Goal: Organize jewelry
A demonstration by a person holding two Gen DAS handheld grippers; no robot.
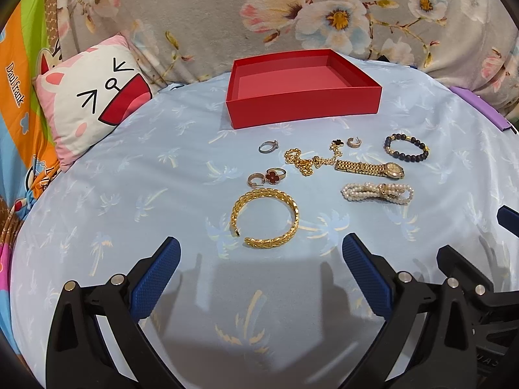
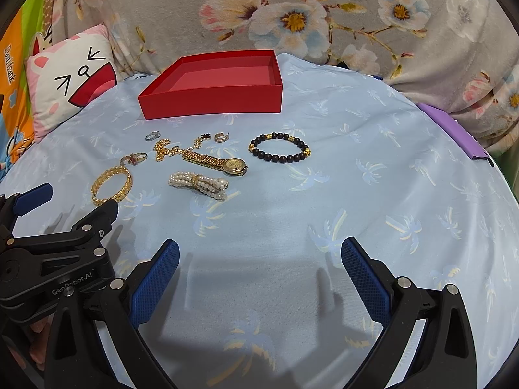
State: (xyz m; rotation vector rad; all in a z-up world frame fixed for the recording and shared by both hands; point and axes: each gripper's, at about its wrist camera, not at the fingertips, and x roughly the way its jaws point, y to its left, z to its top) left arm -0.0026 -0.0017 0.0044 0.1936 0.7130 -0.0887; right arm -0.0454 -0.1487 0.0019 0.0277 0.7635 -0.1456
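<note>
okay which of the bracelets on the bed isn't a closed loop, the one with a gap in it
The gold cuff bangle, nearest the left gripper. Its ends don't meet. The dark bead bracelet is a full ring, and the pearl bracelet lies bunched.

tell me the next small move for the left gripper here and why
Probably ease the left gripper forward and down onto the gold bangle. Its jaws are open and empty, the bangle lies just ahead of them as the nearest piece, and the red box beyond the jewelry holds nothing yet.

Red box (image 1: 303, 105), gold bangle (image 1: 264, 217), pale-blue palm-printed sheet (image 1: 129, 194), grey floral blanket (image 1: 194, 6)
</note>
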